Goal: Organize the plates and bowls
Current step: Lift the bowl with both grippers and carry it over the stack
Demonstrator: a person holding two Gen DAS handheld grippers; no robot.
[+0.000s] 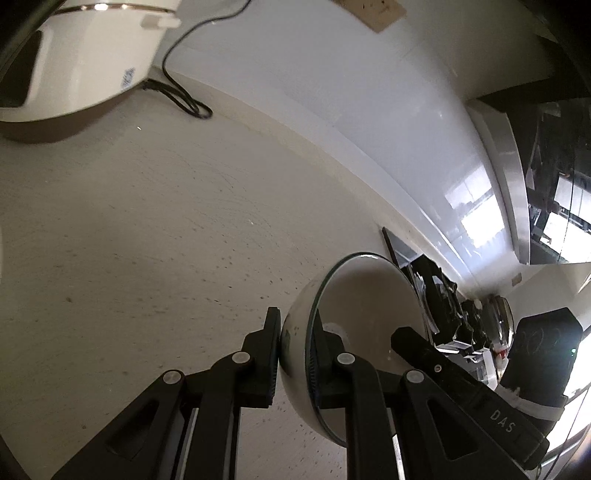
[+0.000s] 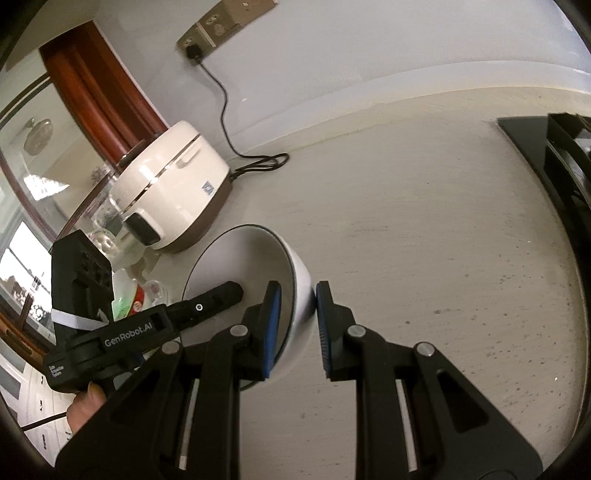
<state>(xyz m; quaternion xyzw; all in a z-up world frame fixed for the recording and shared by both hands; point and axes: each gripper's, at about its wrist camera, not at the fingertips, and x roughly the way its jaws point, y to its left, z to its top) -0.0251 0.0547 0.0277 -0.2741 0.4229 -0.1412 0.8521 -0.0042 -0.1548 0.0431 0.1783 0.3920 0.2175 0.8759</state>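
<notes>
A white bowl [image 1: 369, 295] with a dark rim is tilted on its side just above the pale counter [image 1: 147, 240]. My left gripper [image 1: 297, 325] is shut on its wall, one pad outside and one inside. In the right wrist view the same bowl [image 2: 240, 266] shows its open side, its lower edge blurred. My right gripper [image 2: 299, 290] straddles the bowl's right wall with its blue pads slightly apart, the outer pad touching at the tip. One finger of the left gripper [image 2: 221, 295] reaches into the bowl from the left.
A cream rice cooker [image 2: 173, 184] stands at the back left of the counter, its black cord [image 2: 225, 110] running up to a wall socket [image 2: 221, 22]. A dark rack [image 2: 554, 166] lines the right edge. Glassware and a red-and-green packet [image 2: 129, 295] sit behind a hand [image 2: 85, 406].
</notes>
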